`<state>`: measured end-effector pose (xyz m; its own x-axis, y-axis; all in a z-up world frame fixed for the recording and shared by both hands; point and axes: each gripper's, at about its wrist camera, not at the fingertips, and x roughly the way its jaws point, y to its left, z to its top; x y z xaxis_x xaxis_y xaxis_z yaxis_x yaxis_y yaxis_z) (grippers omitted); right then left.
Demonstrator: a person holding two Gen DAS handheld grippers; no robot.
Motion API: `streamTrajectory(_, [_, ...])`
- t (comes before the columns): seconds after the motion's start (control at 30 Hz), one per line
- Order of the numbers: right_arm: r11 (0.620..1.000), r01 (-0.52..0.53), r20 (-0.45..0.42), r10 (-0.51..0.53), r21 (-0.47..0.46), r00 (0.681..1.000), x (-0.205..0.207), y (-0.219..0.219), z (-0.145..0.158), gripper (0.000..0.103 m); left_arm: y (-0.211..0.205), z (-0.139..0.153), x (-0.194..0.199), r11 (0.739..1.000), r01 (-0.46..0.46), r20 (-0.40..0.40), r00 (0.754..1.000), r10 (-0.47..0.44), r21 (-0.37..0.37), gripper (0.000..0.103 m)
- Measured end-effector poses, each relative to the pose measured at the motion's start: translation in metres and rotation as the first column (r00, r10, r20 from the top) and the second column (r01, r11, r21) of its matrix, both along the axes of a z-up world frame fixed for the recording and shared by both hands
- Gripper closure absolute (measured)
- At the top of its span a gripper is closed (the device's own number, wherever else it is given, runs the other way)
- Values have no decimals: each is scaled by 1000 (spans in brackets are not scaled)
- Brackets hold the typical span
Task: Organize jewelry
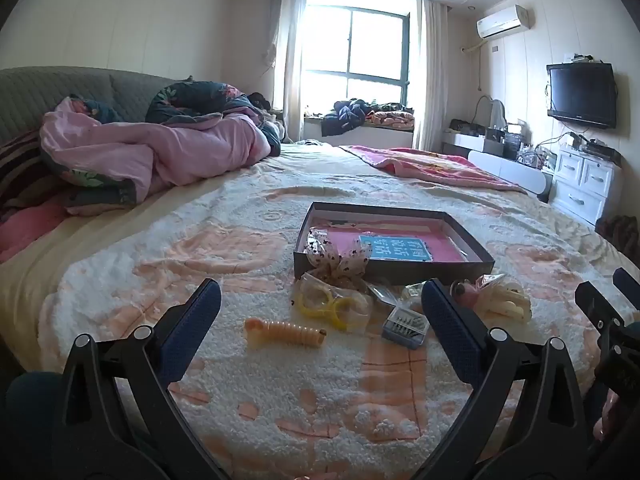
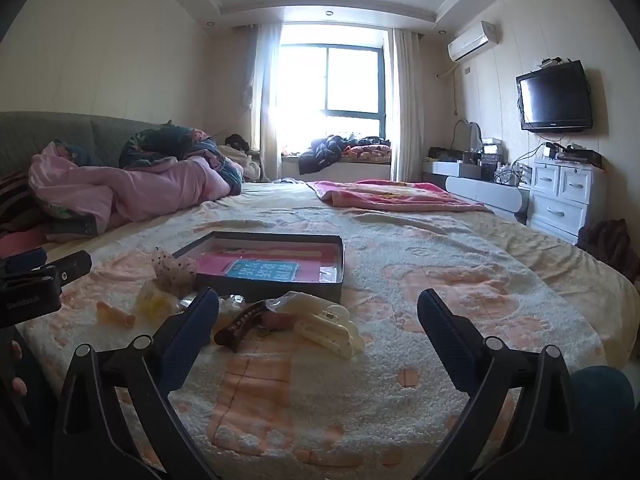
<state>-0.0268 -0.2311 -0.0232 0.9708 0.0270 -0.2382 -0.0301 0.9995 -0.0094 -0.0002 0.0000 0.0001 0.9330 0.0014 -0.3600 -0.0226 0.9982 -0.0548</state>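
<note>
A dark shallow box [image 1: 394,268] with a pink lining and a blue card stands on the bed; it also shows in the right wrist view [image 2: 276,286]. A spotted bow [image 1: 340,260] hangs over its near left corner. In front lie an orange hair clip [image 1: 286,332], a bagged yellow item [image 1: 326,306], a small grey case [image 1: 404,326] and a cream claw clip [image 1: 506,304]. The right wrist view shows the cream claw clip [image 2: 326,330] and a brown clip [image 2: 240,326]. My left gripper [image 1: 320,320] is open and empty above the bed. My right gripper [image 2: 318,320] is open and empty near the clips.
A fluffy cream and peach blanket [image 1: 280,400] covers the bed. A pink duvet heap [image 1: 152,152] lies at the far left, a pink blanket [image 1: 432,166] at the far right. White drawers [image 1: 580,184] and a wall television [image 1: 580,94] stand to the right.
</note>
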Motion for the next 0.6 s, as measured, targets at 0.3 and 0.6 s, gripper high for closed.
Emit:
streamTrajectory(0.3, [1000,-1,1,1,-2,1000,1,2,0,6,0,0,0,1000,0,0,1000,0,9,11])
streamTrajectory(0.6, [1000,0,0,0,-3,1000,1,1,0,6,0,0,0,1000,-1,1,1000,1,10,11])
